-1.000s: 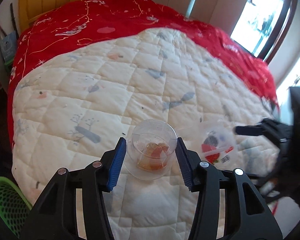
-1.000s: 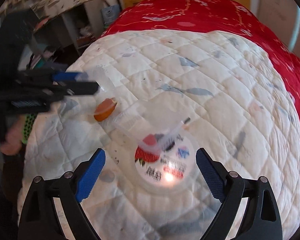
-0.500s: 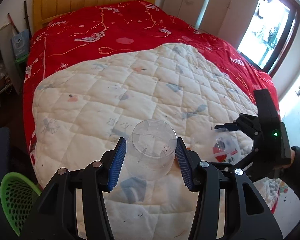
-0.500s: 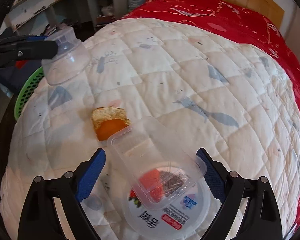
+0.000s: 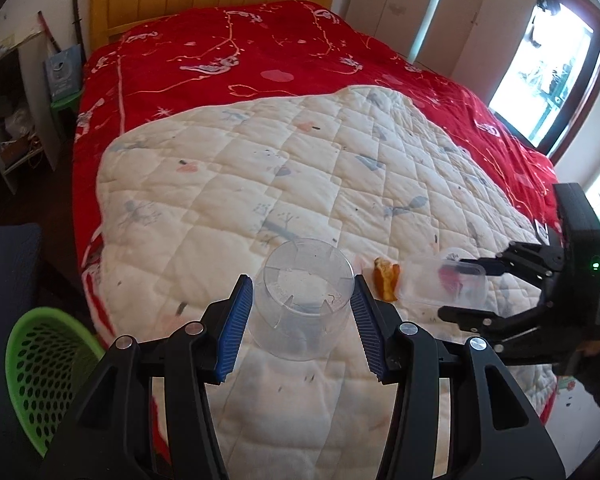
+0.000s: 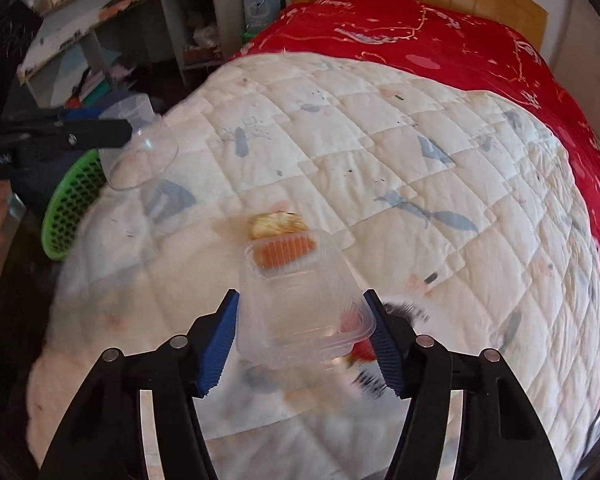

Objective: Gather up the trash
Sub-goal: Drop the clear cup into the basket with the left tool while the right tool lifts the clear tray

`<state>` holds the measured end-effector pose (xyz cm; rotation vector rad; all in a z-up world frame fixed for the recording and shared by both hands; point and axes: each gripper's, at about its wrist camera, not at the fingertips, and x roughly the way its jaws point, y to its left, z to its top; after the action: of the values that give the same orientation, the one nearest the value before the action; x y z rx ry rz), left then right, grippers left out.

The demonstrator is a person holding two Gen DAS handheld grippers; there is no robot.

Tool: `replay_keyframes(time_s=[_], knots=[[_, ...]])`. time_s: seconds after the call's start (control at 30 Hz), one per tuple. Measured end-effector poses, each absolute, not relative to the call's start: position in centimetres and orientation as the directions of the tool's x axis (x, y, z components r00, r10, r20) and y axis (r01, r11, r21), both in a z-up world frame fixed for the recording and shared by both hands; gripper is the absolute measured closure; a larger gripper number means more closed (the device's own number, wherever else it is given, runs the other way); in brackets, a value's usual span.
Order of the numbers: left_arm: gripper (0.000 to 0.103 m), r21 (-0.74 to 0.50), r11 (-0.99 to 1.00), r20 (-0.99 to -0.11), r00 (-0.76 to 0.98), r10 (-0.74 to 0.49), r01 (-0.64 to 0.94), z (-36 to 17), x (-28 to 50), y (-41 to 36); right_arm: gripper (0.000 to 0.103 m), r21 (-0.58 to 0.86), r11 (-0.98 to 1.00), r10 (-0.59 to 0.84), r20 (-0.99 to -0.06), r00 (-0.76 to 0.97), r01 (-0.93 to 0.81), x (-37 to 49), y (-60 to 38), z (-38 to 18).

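My left gripper (image 5: 302,306) is shut on a clear round plastic cup (image 5: 302,300), held upside down above the white quilt; it also shows in the right wrist view (image 6: 140,152). My right gripper (image 6: 306,336) is shut on a clear rectangular plastic container (image 6: 300,312), lifted off the quilt; it also shows in the left wrist view (image 5: 444,286). An orange piece of food scrap (image 5: 387,278) lies on the quilt between the two grippers, and shows in the right wrist view (image 6: 276,226) just beyond the container.
A green perforated basket (image 5: 44,376) stands on the floor at the bed's left corner, also in the right wrist view (image 6: 74,204). A red blanket (image 5: 260,52) covers the far bed. Shelves (image 6: 120,48) stand left; a window (image 5: 548,60) is right.
My left gripper lifted the cup off the food scrap and drew back toward the bed's edge. My right gripper closed on the rectangular container and raised it from the quilt.
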<state>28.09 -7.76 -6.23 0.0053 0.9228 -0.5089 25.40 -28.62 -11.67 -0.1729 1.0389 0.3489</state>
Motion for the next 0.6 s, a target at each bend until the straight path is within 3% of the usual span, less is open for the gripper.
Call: replay_keyframes(time_s=[0.6], knots=[[0.053,-0.144,0.955,-0.765,0.583,-0.273,0.258,-5.3,22.5,4.5,0.043,0.105,0.918,0.309,-0.794,0.524,-0.383,20.0,-20.3,-6.4]])
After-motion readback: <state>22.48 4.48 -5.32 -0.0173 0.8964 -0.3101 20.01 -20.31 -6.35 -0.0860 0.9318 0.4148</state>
